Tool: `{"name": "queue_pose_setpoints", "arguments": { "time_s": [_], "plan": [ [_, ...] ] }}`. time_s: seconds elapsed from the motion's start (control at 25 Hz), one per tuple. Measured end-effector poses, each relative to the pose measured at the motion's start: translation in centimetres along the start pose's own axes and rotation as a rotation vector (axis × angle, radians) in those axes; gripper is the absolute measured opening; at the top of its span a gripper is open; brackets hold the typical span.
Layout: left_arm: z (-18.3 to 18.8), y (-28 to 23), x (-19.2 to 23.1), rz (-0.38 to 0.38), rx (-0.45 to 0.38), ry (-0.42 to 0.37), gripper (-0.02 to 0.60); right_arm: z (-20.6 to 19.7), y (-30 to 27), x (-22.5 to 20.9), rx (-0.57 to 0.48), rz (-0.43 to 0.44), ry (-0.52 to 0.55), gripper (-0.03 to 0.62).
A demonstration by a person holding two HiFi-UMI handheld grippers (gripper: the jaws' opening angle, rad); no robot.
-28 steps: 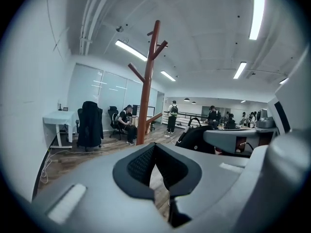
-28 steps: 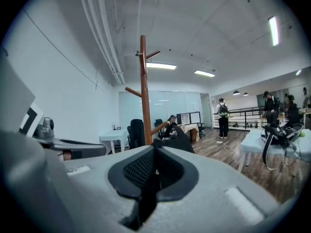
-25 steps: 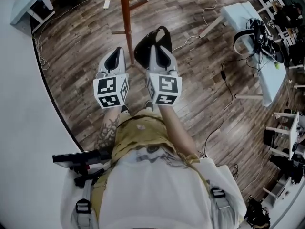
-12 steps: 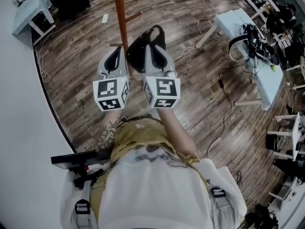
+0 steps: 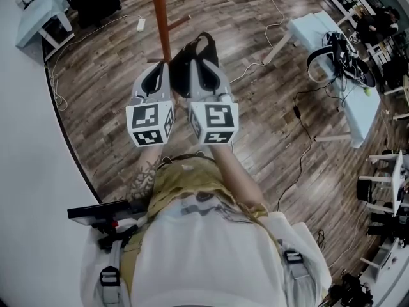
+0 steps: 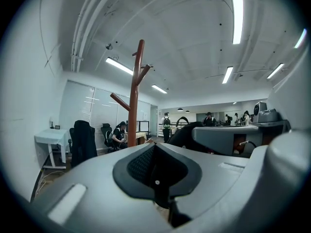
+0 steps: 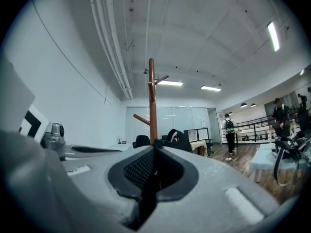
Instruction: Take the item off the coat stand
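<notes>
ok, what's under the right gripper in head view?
Black bag, handle loop poking out ahead. The right gripper covers the bag's near part and the grip point.

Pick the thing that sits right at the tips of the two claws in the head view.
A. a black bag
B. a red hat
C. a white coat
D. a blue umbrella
A: a black bag with a loop handle shows at the tips of the left claw and right claw, beside the brown coat stand.
</notes>
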State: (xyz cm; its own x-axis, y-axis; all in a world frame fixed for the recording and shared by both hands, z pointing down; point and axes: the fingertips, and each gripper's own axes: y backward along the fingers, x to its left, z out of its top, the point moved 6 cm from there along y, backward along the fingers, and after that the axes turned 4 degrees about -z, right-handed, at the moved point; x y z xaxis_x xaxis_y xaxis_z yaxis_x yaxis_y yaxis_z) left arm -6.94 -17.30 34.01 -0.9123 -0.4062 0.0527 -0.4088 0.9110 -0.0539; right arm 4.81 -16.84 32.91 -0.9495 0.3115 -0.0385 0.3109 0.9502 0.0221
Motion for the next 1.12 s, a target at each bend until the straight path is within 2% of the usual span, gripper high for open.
{"name": "queue_pose_setpoints", "arguments": {
  "time_s": [1.12],
  "plan": [
    [-0.56, -0.27, 0.12, 0.007, 0.034, 0.034, 0.002, -0.47, 0.25, -0.47, 0.06, -0.003, 0.019, 0.006]
  ]
}}
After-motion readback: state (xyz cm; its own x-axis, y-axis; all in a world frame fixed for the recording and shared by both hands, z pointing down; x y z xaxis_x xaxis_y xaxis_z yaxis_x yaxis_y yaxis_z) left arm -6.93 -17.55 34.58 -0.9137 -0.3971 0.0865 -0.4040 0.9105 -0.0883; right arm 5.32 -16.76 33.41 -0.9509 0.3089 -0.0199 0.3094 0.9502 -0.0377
